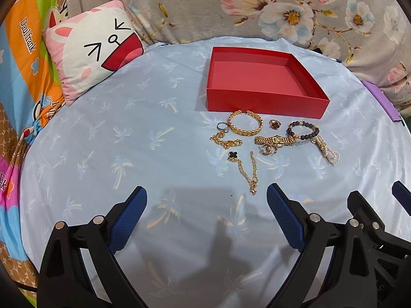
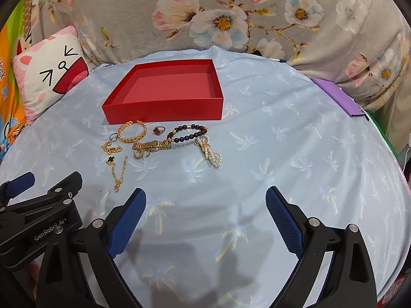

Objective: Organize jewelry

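Both grippers, left gripper (image 1: pixel 206 200) and right gripper (image 2: pixel 206 200), gape wide and empty, and ahead the thin gold chain (image 1: pixel 250 170) could snag neighbouring pieces short of the red box (image 1: pixel 264 102).

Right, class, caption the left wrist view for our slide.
Open left gripper facing gold, pearl and bead jewellery before an empty red cardboard box.

The left tongs (image 1: pixel 206 200) and the right tongs (image 2: pixel 206 200) are held side by side and close together, both pointing forward, each with its two blue-padded fingers (image 1: pixel 128 218) spread wide apart and nothing between them, the black bodies nearly level with one another.
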